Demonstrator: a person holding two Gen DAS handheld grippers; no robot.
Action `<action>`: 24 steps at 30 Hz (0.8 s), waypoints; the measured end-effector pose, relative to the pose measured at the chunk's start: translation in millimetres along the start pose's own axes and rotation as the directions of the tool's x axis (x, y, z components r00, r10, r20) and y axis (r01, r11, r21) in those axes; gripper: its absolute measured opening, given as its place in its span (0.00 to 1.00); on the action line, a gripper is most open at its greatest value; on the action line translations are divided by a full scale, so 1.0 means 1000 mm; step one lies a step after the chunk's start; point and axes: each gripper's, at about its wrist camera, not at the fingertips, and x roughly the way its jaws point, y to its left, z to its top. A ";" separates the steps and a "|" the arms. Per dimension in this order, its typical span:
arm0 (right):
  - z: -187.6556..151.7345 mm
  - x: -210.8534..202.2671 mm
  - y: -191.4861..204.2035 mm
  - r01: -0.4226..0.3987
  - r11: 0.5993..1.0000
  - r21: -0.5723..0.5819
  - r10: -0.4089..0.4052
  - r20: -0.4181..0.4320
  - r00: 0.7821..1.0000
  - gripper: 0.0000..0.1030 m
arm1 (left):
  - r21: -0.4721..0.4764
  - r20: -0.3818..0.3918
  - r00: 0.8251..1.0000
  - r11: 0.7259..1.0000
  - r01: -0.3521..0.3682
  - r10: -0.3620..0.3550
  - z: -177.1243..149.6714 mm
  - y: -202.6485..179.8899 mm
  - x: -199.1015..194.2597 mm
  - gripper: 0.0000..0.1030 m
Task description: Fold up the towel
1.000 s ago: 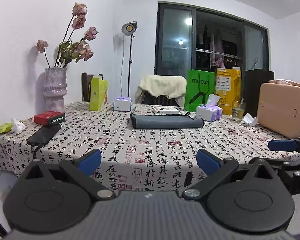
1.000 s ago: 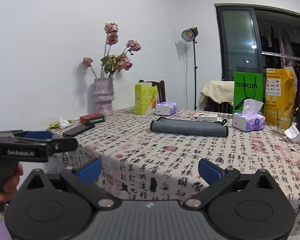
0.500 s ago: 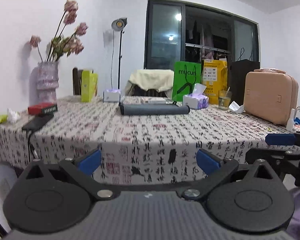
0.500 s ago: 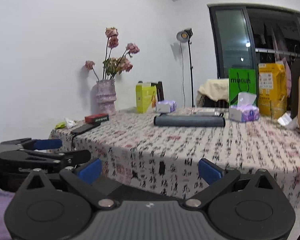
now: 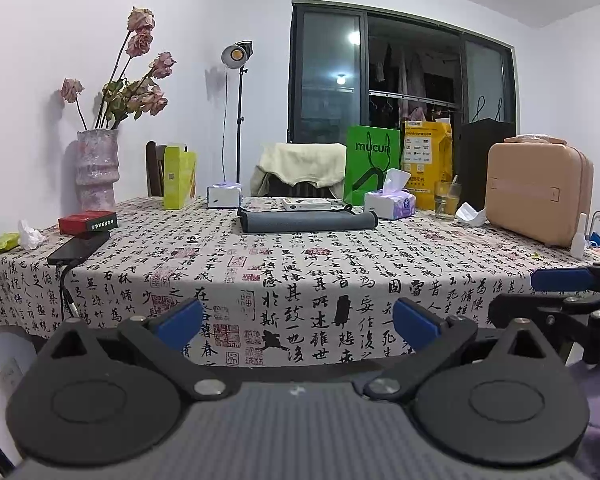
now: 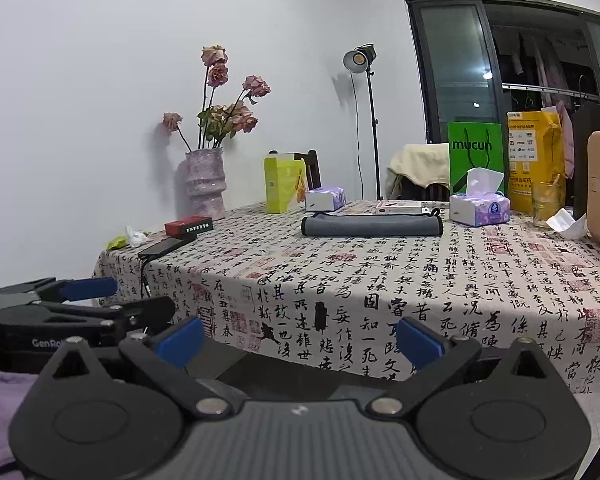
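The grey towel (image 5: 306, 222) lies folded into a long flat bundle toward the far side of the counter (image 5: 340, 276), which is covered by a calligraphy-print cloth. Just behind the towel sit a tissue pack (image 5: 390, 202) and a flat white box (image 5: 306, 203). The left gripper (image 5: 298, 322) and right gripper (image 6: 300, 340) are both held in front of the counter's near edge, well apart from the towel, each with its blue-padded fingers spread wide and holding nothing. A vase of dried roses (image 6: 206, 184) stands at the far left corner.
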 end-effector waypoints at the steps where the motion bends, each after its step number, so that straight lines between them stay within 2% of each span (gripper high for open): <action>1: 0.000 0.000 0.000 0.001 1.000 -0.001 -0.001 0.001 1.000 1.00 | 0.000 0.000 1.000 1.000 -0.001 0.001 0.000 0.000 0.000 1.00; 24: -0.002 0.001 0.000 -0.004 1.000 -0.002 0.004 0.002 1.000 1.00 | 0.005 0.002 1.000 1.000 0.001 -0.001 0.000 0.000 -0.001 1.00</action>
